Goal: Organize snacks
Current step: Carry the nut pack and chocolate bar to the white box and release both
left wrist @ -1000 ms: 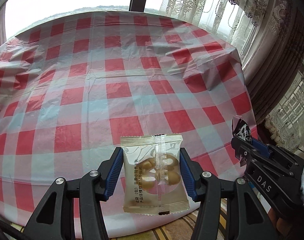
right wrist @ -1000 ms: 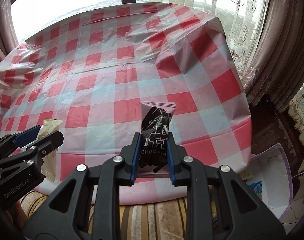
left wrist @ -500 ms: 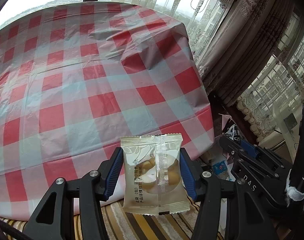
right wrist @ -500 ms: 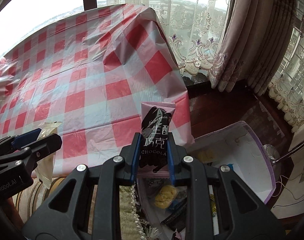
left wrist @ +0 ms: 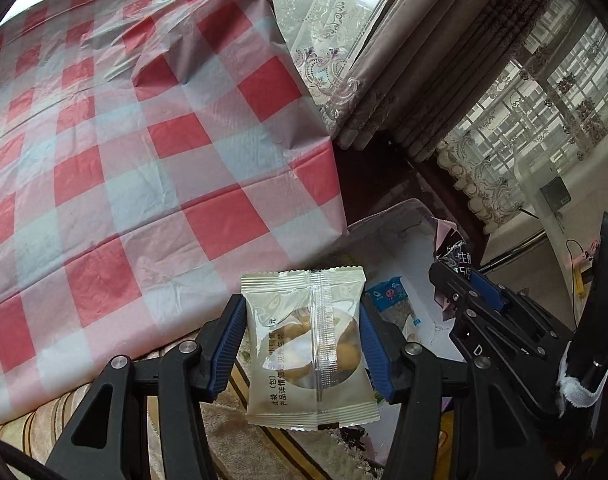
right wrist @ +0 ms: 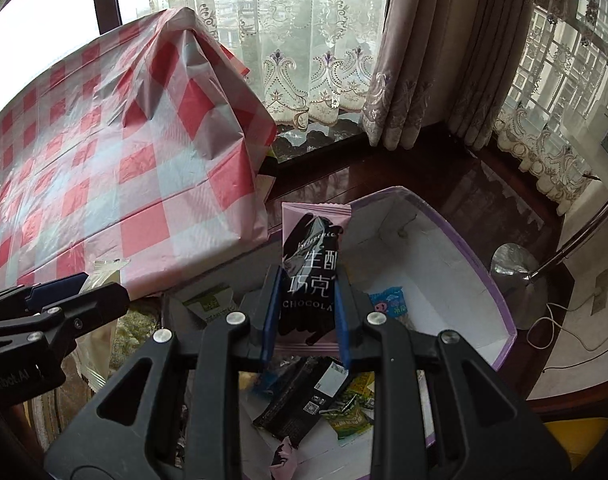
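Each camera sits just behind its own tool, looking forward and down along the fingers. The left view faces the worktop (left wrist: 152, 152) edge, the right tool (left wrist: 469, 292) to its right. The right view looks into the box (right wrist: 483, 280) (left tool (right wrist: 84, 300) at its left); both share worktop corner, box and curtains (right wrist: 403, 60).

Home room: checked tablecloth (right wrist: 144, 168) on table, lace curtains (right wrist: 296, 52), drapes (right wrist: 415, 60), window.
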### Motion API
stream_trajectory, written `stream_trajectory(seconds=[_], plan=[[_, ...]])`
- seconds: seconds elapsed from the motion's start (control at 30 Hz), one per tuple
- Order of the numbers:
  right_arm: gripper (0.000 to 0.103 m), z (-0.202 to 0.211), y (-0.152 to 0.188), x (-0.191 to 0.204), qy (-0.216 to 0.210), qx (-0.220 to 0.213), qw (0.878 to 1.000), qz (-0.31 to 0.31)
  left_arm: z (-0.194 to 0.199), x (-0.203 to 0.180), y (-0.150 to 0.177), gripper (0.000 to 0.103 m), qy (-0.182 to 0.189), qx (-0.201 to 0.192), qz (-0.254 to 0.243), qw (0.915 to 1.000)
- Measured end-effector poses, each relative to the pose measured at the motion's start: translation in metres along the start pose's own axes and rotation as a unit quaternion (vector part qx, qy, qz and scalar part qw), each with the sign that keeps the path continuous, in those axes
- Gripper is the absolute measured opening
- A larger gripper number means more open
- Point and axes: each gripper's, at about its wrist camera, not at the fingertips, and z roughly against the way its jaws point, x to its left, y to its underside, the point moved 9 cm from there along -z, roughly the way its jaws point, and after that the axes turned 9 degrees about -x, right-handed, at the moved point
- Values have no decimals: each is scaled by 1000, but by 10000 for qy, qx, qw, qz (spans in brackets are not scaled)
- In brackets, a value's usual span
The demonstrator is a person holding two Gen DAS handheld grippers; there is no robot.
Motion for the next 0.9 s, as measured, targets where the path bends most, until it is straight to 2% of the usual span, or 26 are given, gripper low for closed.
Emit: stream_trajectory(seconds=[0.47, 0.53, 0.6, 0.7, 0.9], plan=[[31, -5, 16, -47, 402, 193, 9986, -274, -28, -30, 16, 59, 275, 486, -169, 9983], [37, -4, 17, -50, 457, 216, 9983, -280, -29, -29, 17, 61, 267, 537, -120, 9981], [51, -1, 18, -52, 503, 223, 9981, -275, -26, -26, 20, 63, 307, 582, -20, 9978], [60, 6, 21, -54, 562, 205, 9980, -226, -17, -23, 27, 65, 374, 620, 138, 9973], [66, 20, 34, -57, 607, 324, 9972, -280, 12, -20, 45, 68, 516, 532, 342, 9967]])
